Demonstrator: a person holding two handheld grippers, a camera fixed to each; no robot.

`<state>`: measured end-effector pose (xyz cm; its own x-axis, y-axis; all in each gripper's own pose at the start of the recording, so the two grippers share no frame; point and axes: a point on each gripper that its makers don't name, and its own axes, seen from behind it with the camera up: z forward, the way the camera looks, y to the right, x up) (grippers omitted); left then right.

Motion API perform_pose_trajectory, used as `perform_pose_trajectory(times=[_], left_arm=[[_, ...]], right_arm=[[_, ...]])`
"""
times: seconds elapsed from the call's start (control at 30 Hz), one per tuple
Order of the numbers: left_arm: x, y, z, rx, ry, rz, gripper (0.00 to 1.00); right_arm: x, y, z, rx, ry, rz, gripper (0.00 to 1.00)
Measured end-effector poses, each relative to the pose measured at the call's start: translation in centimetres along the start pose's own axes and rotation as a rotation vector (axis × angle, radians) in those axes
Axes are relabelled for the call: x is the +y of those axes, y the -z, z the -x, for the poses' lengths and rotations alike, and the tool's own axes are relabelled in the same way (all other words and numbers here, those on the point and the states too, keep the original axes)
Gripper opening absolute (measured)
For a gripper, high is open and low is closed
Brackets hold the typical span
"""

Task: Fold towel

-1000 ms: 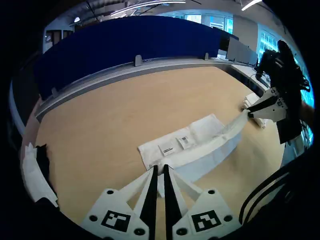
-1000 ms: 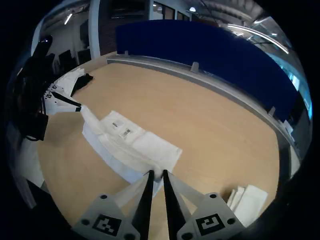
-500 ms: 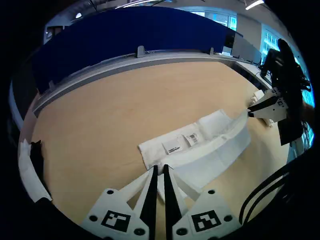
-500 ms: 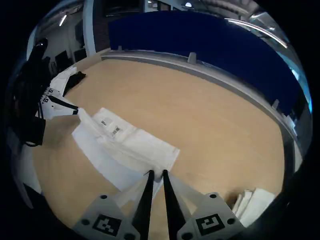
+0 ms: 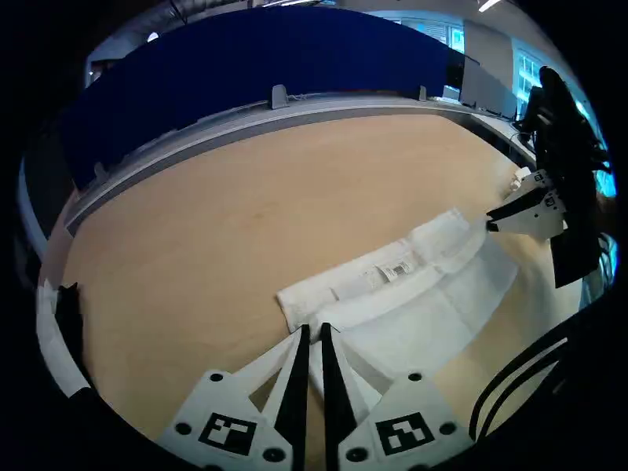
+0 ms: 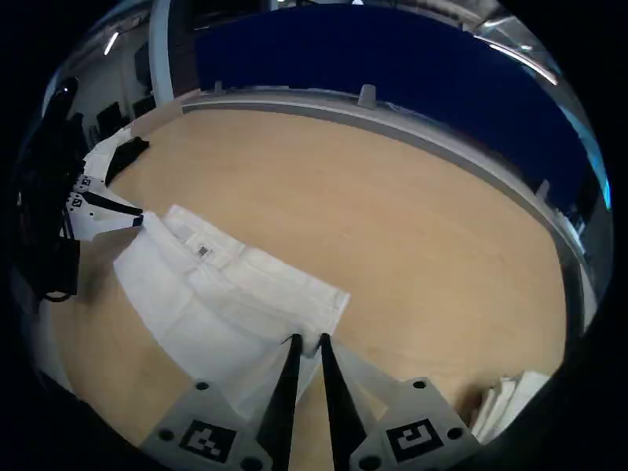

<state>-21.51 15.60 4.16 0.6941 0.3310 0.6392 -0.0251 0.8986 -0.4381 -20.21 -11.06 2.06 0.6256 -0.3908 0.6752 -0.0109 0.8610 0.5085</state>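
L claw is clenched on one end of the white towel; cloth is pinched between both fingers at the near edge. R claw is clenched likewise on the opposite end of the towel. In the left gripper view, R claw is seen at the towel's far-right corner, w/ dark cabling behind it; in the right gripper view, L claw is seen at the far-left corner. The towel is stretched lengthwise between both claws, approx. mid-desk; its far part is laid flat on the wooden desk w/ a small label patch facing up; the near layer is spread toward the claws. A blue partition is fitted along the desk's far edge. Folded white cloths are stacked near the desk's right edge.
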Motion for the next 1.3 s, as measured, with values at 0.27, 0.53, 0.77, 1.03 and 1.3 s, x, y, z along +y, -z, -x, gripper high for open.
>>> perform_pose_trajectory(times=[0.27, 0.53, 0.77, 1.03, 1.3], left_arm=[[-0.8, -0.9, -0.2, -0.001, -0.035, -0.046, 0.23], [-1.6, -0.5, -0.8, 0.012, -0.011, -0.060, 0.44], [-1.5, 0.0, -0.2, -0.002, 0.052, -0.031, 0.87], [-1.5, 0.6, -0.2, 0.003, 0.060, -0.027, 0.89], [-1.3, 1.7, 0.1, 0.006, 0.064, -0.034, 0.89]], right_arm=[[0.3, -0.9, -0.1, -0.004, -0.014, 0.025, 0.41], [1.1, -0.6, -1.0, 0.026, -0.032, 0.068, 0.83], [1.5, 0.1, -1.3, 0.046, -0.071, 0.066, 1.00], [1.6, 1.0, -1.1, 0.053, -0.088, 0.068, 1.00], [1.0, 2.4, -0.5, 0.056, -0.085, 0.063, 1.00]])
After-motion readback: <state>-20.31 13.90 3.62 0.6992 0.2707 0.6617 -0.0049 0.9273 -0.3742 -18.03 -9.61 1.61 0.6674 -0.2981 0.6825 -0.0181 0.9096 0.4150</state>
